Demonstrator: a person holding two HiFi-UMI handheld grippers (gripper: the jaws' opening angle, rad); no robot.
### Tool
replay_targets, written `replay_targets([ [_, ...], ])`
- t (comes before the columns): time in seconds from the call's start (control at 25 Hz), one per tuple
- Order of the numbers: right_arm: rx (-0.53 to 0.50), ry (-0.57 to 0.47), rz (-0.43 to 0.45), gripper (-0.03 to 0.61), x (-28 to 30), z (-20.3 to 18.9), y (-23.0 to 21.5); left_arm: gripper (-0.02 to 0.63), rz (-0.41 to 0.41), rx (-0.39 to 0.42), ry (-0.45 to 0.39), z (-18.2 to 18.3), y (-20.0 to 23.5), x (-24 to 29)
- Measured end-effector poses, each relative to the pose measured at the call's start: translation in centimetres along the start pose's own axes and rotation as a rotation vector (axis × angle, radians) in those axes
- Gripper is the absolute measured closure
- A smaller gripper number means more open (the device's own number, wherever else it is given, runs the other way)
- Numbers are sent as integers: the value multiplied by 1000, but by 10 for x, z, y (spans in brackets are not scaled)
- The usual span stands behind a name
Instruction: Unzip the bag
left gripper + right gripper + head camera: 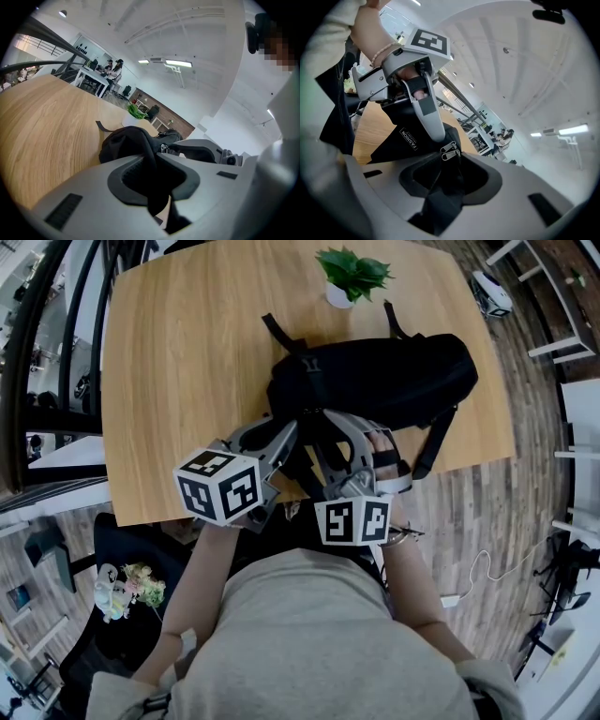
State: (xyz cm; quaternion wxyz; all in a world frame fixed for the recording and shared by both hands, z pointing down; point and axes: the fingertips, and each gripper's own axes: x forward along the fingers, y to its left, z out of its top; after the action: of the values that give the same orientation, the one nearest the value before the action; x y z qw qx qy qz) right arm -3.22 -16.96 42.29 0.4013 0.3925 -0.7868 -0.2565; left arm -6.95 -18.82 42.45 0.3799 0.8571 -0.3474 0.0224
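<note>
The bag (394,376) is black, soft and rounded, lying on its side on the wooden table (187,362), near the front edge and right of centre. Thin straps (433,442) trail off both ends of it, and a plant (352,273) in a white pot stands just behind it. From the head view both tools come in together at the bag's near left end, side by side, but the contact itself is lost in black fabric. The left gripper view settles it for the left gripper (157,159): its grey fingers (93,187) are closed on a raised fold of the bag, the cloth pinched up between them, with the other tool just beside it on the right and the plant beyond. Over to the right gripper (449,164), and its own view gives what no other does: two small metal pulls (450,151) sitting together right at the finger tips. The fingers are clamped on black bag material just under them, though whether a pull itself is caught I cannot tell. The same view also picks up a white printed label (408,139) on the bag's side. The left tool's marker cube (429,41) rides high above it, with a hand wrapped round the handle. The head view alone shows the whole table.
</note>
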Motion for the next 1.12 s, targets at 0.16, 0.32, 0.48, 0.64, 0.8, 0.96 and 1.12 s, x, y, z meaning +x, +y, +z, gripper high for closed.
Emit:
replay_targets([
  [0.16,-1,-10,-27,466,-6,0,-2,545,1,-3,-1,0,1,1],
  [0.32,-9,-16,-35,480,-8,0,-4,545,2,-6,-4,0,2,1],
  [0.48,-13,-26,-47,514,-9,3,-5,545,1,-6,-5,0,2,1],
  [0.64,2,-29,-58,532,-8,6,-8,545,1,-4,-4,1,1,0],
  [0.8,3,-26,-63,523,-6,5,-9,545,1,-1,-1,0,2,0],
  [0.96,11,-19,-64,545,-2,3,-12,545,-2,-1,0,0,2,0],
  [1.12,118,-16,-42,568,-3,3,-14,545,0,5,-1,0,3,0],
])
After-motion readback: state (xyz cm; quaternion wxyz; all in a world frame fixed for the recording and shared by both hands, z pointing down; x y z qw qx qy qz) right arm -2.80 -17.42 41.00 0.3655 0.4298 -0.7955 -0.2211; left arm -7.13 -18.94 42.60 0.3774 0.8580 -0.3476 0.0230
